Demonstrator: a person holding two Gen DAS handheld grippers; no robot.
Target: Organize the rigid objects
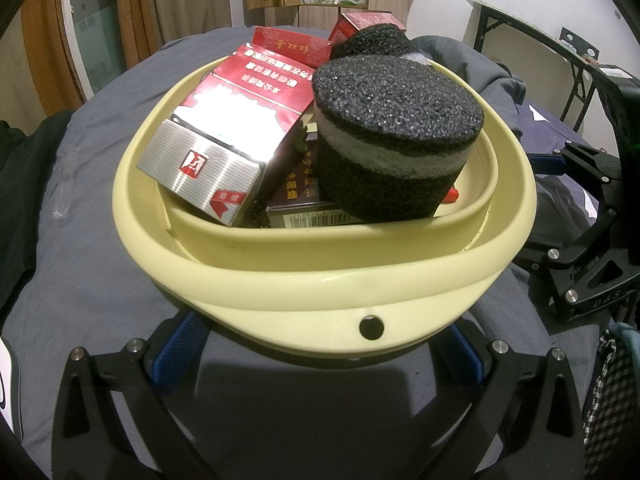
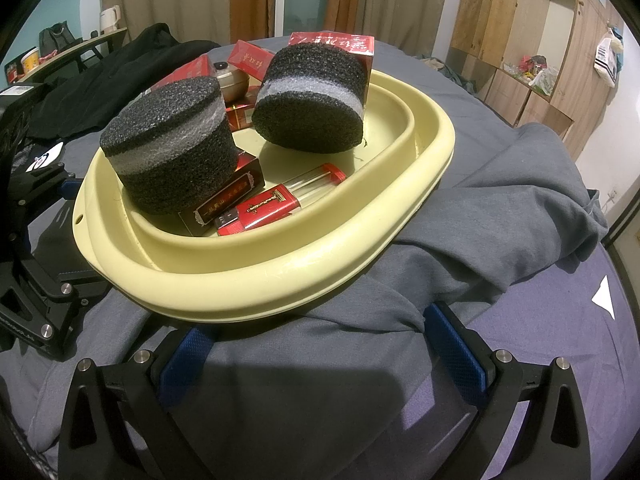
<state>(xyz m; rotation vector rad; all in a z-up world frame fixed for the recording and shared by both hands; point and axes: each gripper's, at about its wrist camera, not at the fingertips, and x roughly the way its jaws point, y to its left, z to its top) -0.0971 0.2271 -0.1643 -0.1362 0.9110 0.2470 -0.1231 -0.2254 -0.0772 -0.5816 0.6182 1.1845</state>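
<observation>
1. Basin (image 1: 320, 280), cream and stiff-rimmed, is seen on the grey bedding, just ahead of both spread, empty grippers, left (image 1: 320, 364) and right (image 2: 320, 344).
2. Inside it, light foam cylinders (image 2: 172, 152) and slick boxes (image 1: 224, 120) are piled; the rim is judged the best hold.

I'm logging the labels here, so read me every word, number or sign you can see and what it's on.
"DAS": black tool frame, rest cut off.
Chinese lettering: red pack, upside down, unreadable.
Barcode digits: dark box, too small.
</observation>
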